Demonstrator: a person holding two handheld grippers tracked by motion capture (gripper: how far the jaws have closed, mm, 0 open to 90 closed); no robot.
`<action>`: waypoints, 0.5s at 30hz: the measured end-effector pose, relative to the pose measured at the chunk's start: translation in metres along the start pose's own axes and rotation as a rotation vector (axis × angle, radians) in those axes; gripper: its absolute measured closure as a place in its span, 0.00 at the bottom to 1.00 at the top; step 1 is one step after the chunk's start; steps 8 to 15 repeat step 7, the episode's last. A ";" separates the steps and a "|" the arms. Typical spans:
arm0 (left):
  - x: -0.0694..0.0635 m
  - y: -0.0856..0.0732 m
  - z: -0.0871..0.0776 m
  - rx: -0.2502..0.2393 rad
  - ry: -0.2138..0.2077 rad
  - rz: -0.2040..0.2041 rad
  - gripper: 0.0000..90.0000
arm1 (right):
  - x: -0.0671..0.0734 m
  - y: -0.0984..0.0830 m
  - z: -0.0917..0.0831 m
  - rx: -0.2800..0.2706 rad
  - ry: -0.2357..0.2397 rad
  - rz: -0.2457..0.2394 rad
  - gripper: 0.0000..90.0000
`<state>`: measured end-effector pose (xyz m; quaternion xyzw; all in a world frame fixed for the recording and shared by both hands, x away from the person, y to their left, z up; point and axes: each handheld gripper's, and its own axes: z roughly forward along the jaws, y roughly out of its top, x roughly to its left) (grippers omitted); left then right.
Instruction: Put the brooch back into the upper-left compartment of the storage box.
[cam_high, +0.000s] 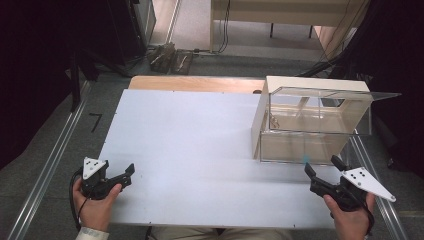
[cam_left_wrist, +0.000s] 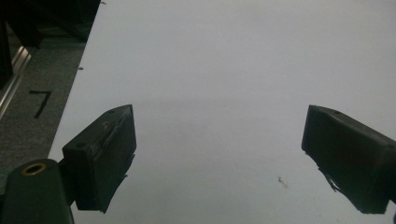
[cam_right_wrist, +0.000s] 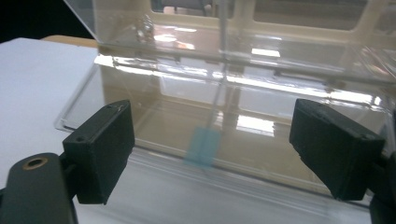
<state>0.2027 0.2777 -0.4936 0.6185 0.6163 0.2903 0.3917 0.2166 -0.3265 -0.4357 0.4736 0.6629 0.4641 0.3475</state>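
A person seated at a white table holds a two-jaw gripper in each hand, and by the look of things the work has barely begun: neither tool has touched the clear display case that stands on the far right part of the tabletop, at its right edge. The right gripper hovers just in front of the case's lower front panel, jaws spread wide and grasping nothing, aimed at a small blue tab fixed low on the clear front (it reads as a pull tab or handle for the door, though that is a judgement). In the right gripper view the tab sits between the two black jaws but farther off, not yet within their reach. The left gripper rests near the table's near left corner, well apart from the case, its jaws likewise parted and empty over bare white surface. Everything appears left to do: closing in on the tab, gripping it and working the panel. The case itself is a box of transparent plastic on a pale, cream-coloured frame, divided by a clear shelf into an upper and a lower compartment, with glare across its front. Its clear lid juts out past the right side, level. A small metallic object lies inside the upper compartment at its left, too small to identify.
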 end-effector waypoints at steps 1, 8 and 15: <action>0.000 0.000 0.000 0.000 0.000 0.000 0.11 | -0.002 -0.002 0.000 0.003 -0.010 0.004 0.14; 0.000 0.000 0.000 0.000 0.001 0.000 0.11 | -0.012 -0.010 -0.004 0.016 -0.067 0.021 0.14; 0.000 0.000 0.000 0.000 0.001 0.000 0.11 | -0.012 -0.010 -0.004 0.016 -0.067 0.021 0.14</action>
